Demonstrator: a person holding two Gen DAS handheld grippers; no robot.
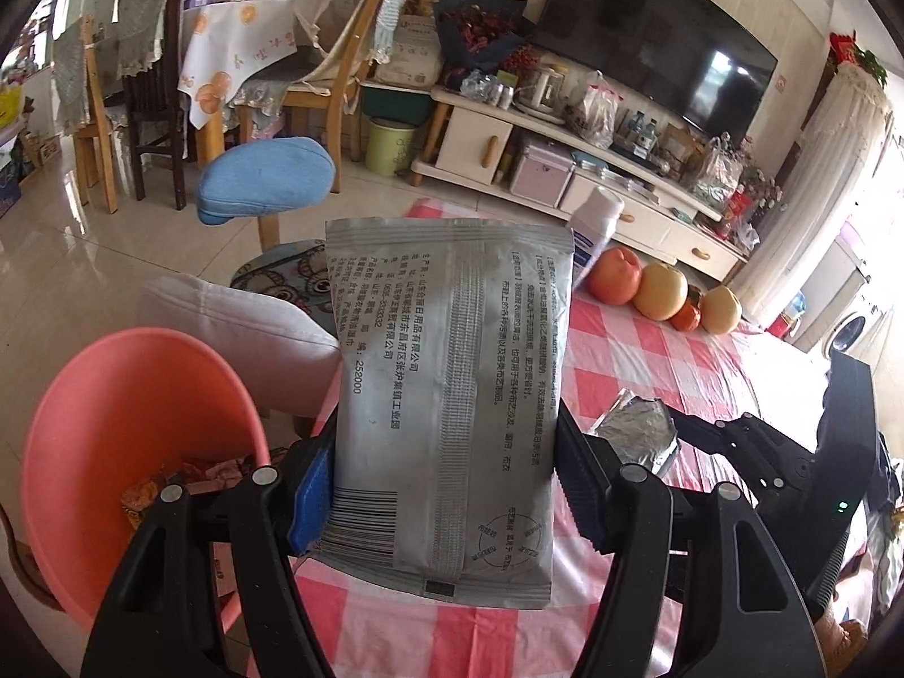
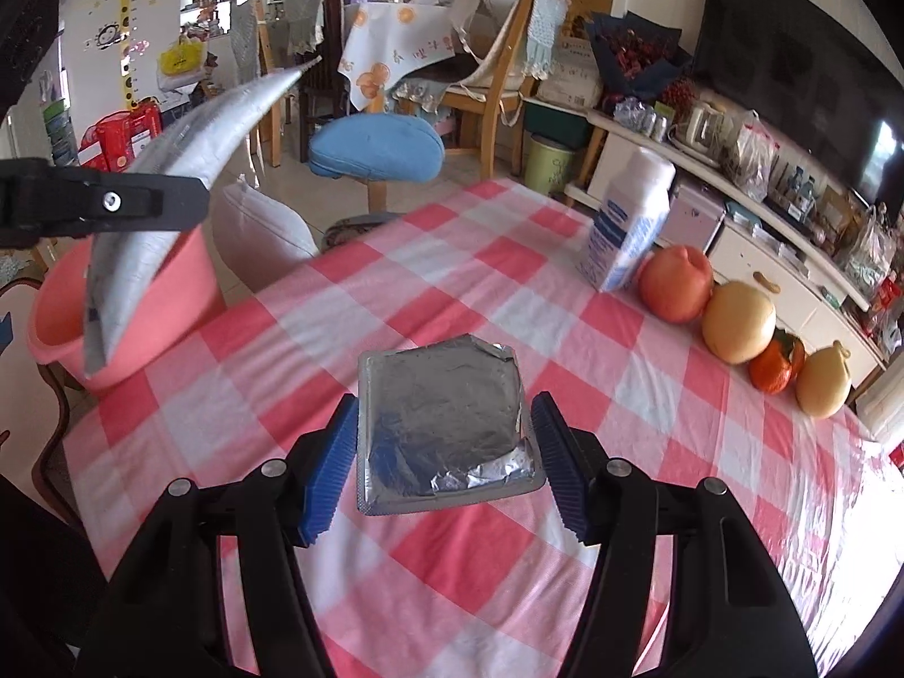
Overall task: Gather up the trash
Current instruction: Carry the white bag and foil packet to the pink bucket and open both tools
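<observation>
My left gripper (image 1: 443,486) is shut on a grey printed packet (image 1: 446,395) and holds it upright above the table edge, beside a pink basin (image 1: 130,412) with wrappers in it. From the right wrist view the packet (image 2: 164,214) hangs over the basin (image 2: 135,305). My right gripper (image 2: 446,463) is open, its blue pads on either side of a square silver foil pack (image 2: 446,424) lying on the pink checked tablecloth (image 2: 508,553). The foil pack also shows in the left wrist view (image 1: 638,429).
A white bottle (image 2: 627,226) and a row of fruit (image 2: 734,322) stand at the table's right side. A blue stool (image 2: 373,147), a white cushion (image 2: 260,237), chairs and a TV cabinet (image 1: 565,164) lie beyond the table.
</observation>
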